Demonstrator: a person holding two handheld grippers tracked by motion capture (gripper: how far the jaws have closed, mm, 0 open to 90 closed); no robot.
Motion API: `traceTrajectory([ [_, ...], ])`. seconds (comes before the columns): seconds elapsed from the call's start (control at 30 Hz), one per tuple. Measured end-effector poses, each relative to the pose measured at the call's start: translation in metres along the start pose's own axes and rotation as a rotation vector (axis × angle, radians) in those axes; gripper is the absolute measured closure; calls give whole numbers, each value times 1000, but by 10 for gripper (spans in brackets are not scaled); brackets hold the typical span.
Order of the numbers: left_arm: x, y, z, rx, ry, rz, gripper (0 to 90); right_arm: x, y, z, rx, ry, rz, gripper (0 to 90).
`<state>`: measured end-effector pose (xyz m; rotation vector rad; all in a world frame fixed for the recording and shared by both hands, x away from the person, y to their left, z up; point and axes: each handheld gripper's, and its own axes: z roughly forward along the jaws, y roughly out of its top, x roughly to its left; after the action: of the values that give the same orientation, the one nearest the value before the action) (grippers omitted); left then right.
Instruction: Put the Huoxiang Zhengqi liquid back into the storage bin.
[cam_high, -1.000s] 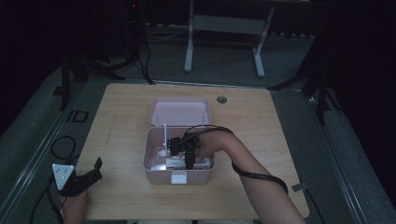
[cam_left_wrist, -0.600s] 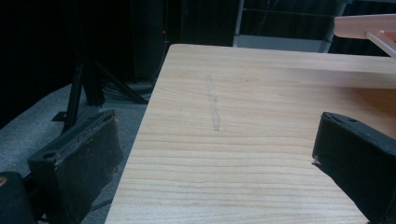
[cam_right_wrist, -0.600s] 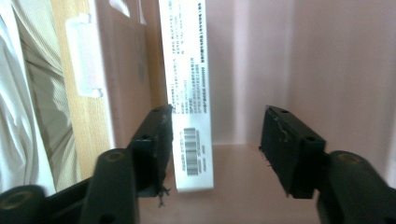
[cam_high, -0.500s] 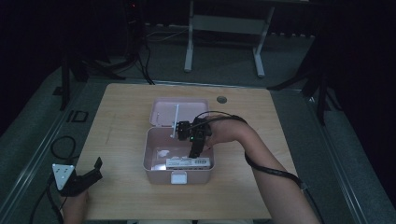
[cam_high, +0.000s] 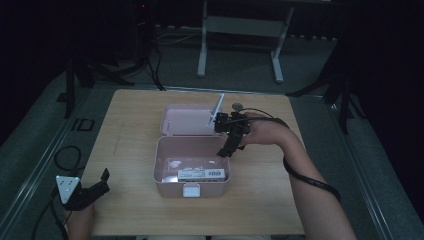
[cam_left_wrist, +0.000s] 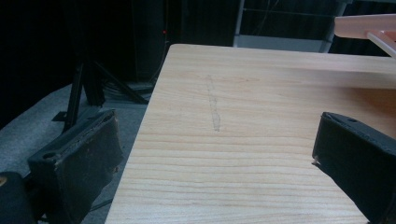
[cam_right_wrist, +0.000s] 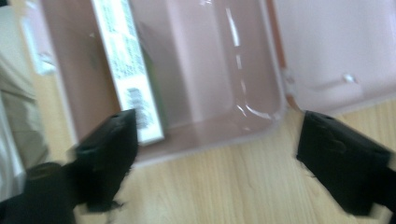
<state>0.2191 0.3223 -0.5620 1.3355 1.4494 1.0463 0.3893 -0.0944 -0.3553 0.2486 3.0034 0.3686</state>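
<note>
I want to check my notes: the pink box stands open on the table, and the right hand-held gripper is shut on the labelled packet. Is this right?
Not quite. The pink box stands open on the table, but the right hand-held gripper is open and empty; its jaws have just been opening. The right gripper view shows the labelled packet lying inside the box.

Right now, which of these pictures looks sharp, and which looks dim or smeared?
High view: dim, dark surroundings, the pink box pale. Left gripper view: crisp wood grain on the table. Right gripper view: smeared, with glare streaks on the box wall and an unreadable label.

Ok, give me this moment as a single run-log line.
right gripper: open, jaws just opened, nothing between them, above box's right rim | pink box: lid open, labelled pack inside | left gripper: open, near table corner
</note>
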Motion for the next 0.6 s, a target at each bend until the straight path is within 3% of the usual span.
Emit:
traceTrajectory([
  [0.13, 0, 0, 0, 0, 0, 0, 13, -10, -20, 4, -16, -28, 51, 126],
  [0.23, 0, 0, 0, 0, -1, 1, 14, -16, -37, 12, -35, -83, 73, 124],
  [0.6, 0, 0, 0, 0, 2, 1, 13, -33, -89, 51, -72, -213, 186, 124],
])
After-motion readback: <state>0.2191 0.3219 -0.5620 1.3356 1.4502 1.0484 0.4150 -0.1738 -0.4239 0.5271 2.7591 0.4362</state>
